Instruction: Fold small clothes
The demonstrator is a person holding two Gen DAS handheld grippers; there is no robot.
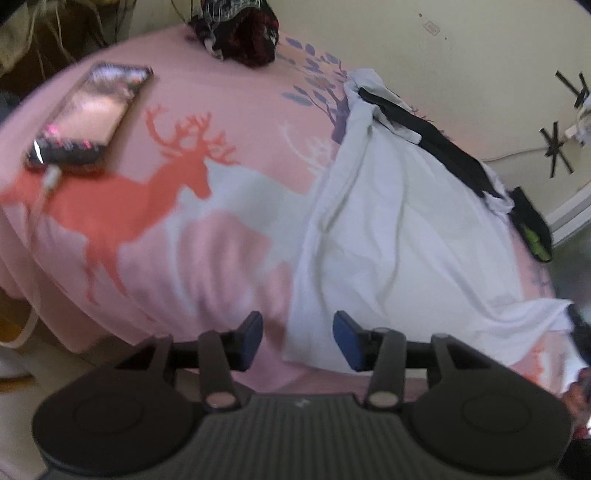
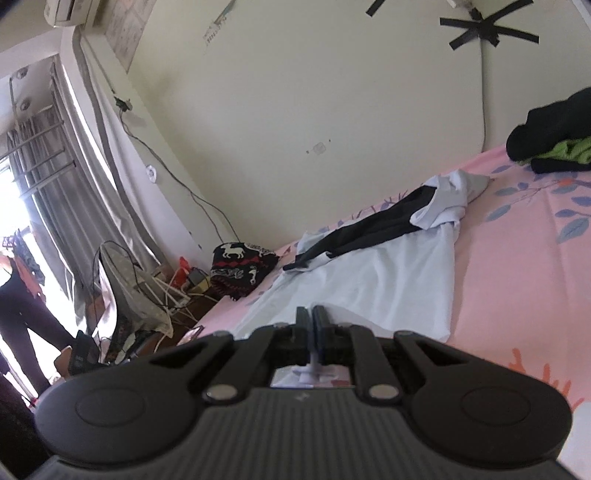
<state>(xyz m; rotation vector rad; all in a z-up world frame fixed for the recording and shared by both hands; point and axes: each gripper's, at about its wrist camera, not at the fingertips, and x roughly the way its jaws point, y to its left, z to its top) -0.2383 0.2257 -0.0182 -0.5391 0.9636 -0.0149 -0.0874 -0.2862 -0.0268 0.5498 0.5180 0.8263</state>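
My left claw [image 1: 297, 338] is spread with nothing between its blue pads [image 1: 346, 341], hanging over the near edge of the white shirt [image 1: 399, 236], which lies flat on the right half of the pink bedsheet [image 1: 192, 251] with its black collar trim [image 1: 436, 144] at the far end by the wall. My right claw [image 2: 310, 325] is pressed together, pinching a fold of that shirt's near hem (white cloth pokes out behind the pads). A phone [image 1: 88, 114] lies far left on the sheet, a dark patterned cloth [image 1: 243, 33] at the far edge, black-and-green clothes [image 2: 554, 144] far right.
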